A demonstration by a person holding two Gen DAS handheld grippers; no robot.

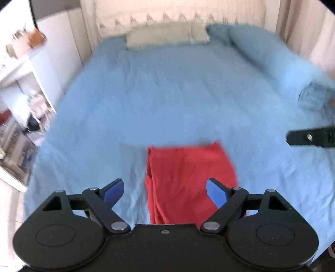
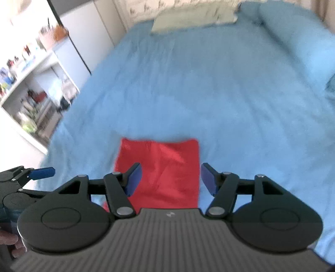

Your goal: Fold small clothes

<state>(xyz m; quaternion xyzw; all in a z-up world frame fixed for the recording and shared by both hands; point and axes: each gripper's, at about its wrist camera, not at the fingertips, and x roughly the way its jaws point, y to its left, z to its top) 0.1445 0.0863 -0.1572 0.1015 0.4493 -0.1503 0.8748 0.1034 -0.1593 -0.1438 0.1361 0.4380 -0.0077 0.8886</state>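
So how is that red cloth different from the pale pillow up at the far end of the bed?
The red cloth is bright red and lies flat, thin and folded near the hand-held grippers; the pale pillow is greenish-grey, thicker and puffed, at the far head end. The red cloth shows creases and a doubled edge on one side; the pillow looks smooth, though blurred. Both rest on the same blue bedcover.

Red cloth: one small garment, plain red, soft knit. Folded to a narrow oblong with a straight far edge and squared far corners; long creases and doubled layers along one side. Lies flat on the blue bedspread, below and just ahead of the right claw, between its spread fingers, untouched. Near end hidden.
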